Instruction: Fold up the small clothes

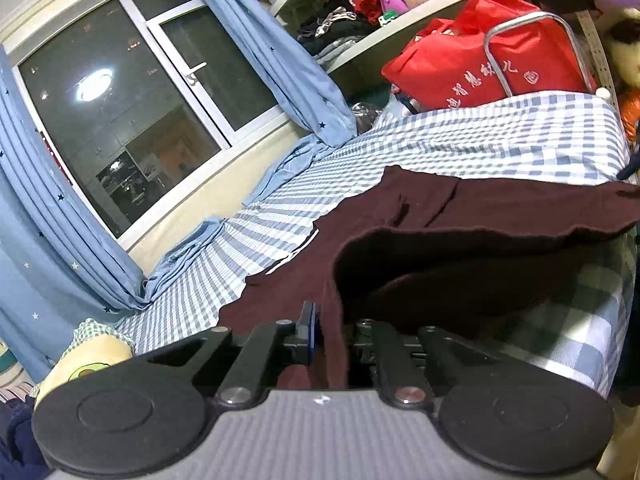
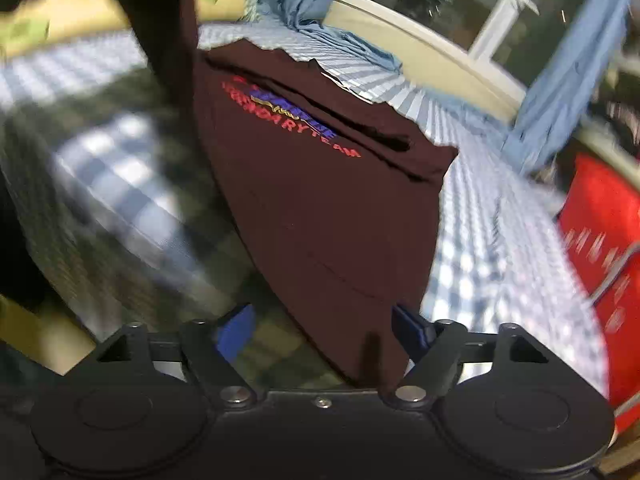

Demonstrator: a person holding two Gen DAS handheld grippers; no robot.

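Closest in the left wrist view, the left gripper [image 1: 326, 340] has its two fingers pinched tight on a fold of the dark red shirt [image 1: 460, 240]. The cloth runs right between the fingers and hangs down toward the camera. From that pinched spot the shirt lifts up and drapes away to the right, with a raised fold making a dark hollow under it. The rest of it lies flat on the blue and white checked bed sheet [image 1: 500, 136].

In the right wrist view, the right gripper [image 2: 324, 330] has its fingers standing apart, with blue pads on each side. The near corner of the shirt [image 2: 328, 208] lies between them, close to the right finger, but the pads do not press on it. This picture is blurry at the edges.

The shirt is folded into a long shape. Its long side runs away from the right gripper, up and a bit to the left, toward the far edge of the bed. Red letters [image 2: 292, 120] cross it near the far end.

Farther off, blue curtains [image 1: 280, 52] hang beside a dark window [image 1: 132, 112]. A red bag [image 1: 492, 56] sits at the far end of the bed.
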